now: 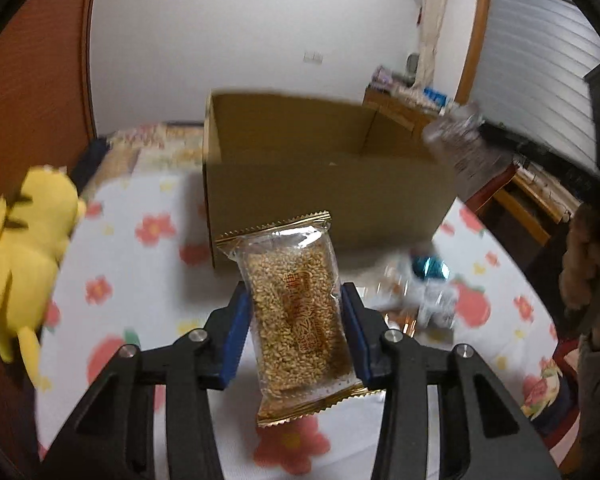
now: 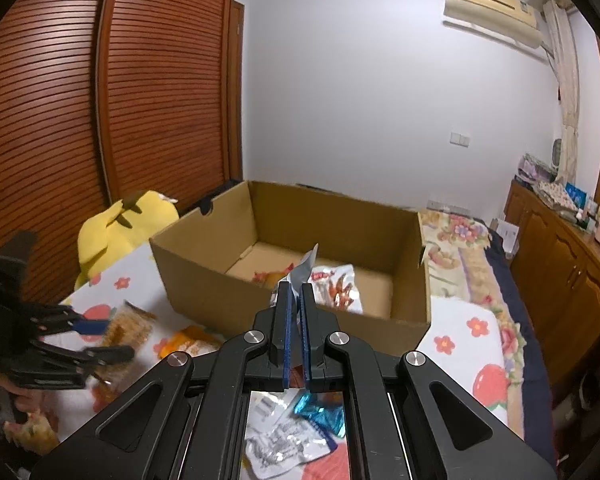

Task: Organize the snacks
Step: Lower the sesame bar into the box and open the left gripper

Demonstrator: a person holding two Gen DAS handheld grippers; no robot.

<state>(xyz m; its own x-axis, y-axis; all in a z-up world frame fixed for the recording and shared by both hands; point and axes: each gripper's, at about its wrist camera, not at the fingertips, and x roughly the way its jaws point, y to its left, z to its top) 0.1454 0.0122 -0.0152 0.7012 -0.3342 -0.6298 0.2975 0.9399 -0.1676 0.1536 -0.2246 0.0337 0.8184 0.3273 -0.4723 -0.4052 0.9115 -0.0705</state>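
Left gripper clamps sesame bar packet near cardboard box. Right gripper pinches white snack pouch over box's near wall, above floral bedsheet.

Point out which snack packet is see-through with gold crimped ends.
It is the sesame brittle bar clamped in the left claw. The packet in the right claw is opaque white and red.

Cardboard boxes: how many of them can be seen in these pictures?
1. The open cardboard box stands on the flowered sheet, ahead of both grippers; the left wrist view shows the same box. Another box may be hidden out of view.
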